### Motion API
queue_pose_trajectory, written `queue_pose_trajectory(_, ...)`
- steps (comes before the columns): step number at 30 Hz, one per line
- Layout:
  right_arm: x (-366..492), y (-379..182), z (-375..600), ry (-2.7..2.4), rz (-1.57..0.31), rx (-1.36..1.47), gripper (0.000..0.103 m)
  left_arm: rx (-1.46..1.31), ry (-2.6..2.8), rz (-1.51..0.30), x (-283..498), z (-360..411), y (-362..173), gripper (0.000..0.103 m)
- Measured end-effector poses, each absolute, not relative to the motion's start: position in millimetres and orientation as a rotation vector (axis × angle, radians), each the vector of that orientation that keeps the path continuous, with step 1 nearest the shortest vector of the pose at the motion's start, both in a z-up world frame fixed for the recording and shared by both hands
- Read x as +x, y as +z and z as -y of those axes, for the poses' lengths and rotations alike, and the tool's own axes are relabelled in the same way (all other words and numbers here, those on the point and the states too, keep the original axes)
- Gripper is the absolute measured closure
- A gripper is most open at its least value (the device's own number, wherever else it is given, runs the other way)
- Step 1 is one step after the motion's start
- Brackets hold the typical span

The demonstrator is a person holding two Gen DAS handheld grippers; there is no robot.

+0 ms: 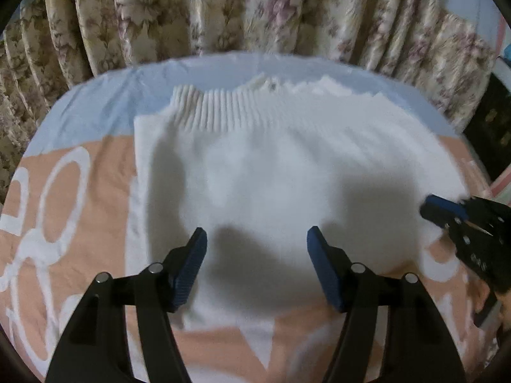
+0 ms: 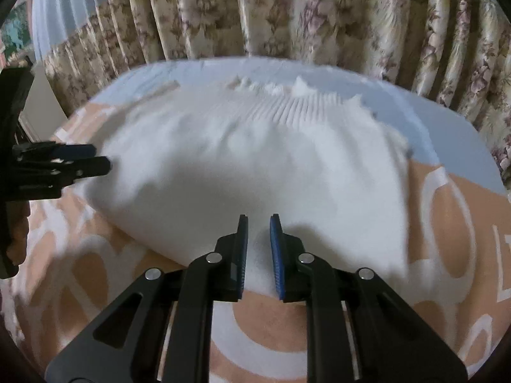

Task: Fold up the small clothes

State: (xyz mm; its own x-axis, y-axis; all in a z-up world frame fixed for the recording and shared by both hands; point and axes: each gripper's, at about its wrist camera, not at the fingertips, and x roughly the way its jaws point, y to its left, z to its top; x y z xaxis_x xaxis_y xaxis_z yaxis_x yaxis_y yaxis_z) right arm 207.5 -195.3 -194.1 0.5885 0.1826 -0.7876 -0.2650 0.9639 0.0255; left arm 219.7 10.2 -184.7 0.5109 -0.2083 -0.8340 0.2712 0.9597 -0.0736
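White knitwear fills the middle of both views: a small sweater (image 1: 271,166) (image 2: 249,172) with a ribbed collar (image 1: 220,108) lies spread on a bedspread (image 1: 64,223) (image 2: 447,223) printed in peach and white, with a pale blue band along its far edge. The collar points away from the cameras, toward a flowered curtain (image 1: 223,9) (image 2: 287,9) that hangs behind the bed.

The left gripper (image 1: 257,236) (image 2: 95,159) hovers over the near part of the sweater with its blue-padded fingers spread wide and nothing between them. Seen from the right wrist, it sits at the sweater's left edge.

The right gripper (image 2: 258,220) (image 1: 429,206) has its fingers drawn narrow, and white knit shows in the slim gap between them at the sweater's near hem; whether the pads actually pinch the cloth cannot be told. From the left wrist it appears blurred at the sweater's right edge.
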Motion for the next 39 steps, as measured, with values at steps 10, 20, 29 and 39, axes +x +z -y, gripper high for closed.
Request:
queue_pose_trajectory(10,194,-197,285,0.152,-0.902,0.077,0.097,0.065,-0.261,-0.968,197,-50,-198,0.038)
queue_pose_trajectory(20,232,-159,252,0.252,-0.791,0.077,0.073,0.077,-0.162,-0.896,224,-16,-143,0.019)
queue_pose_trajectory(29,297,-175,206,0.265,-0.815,-0.015,0.072,0.143,-0.122,-0.917,285,8,-158,0.018)
queue_pose_trajectory(39,307,-191,217,0.189,-0.814,-0.108,0.076,0.143,-0.142,-0.935,303,-21,-196,0.018)
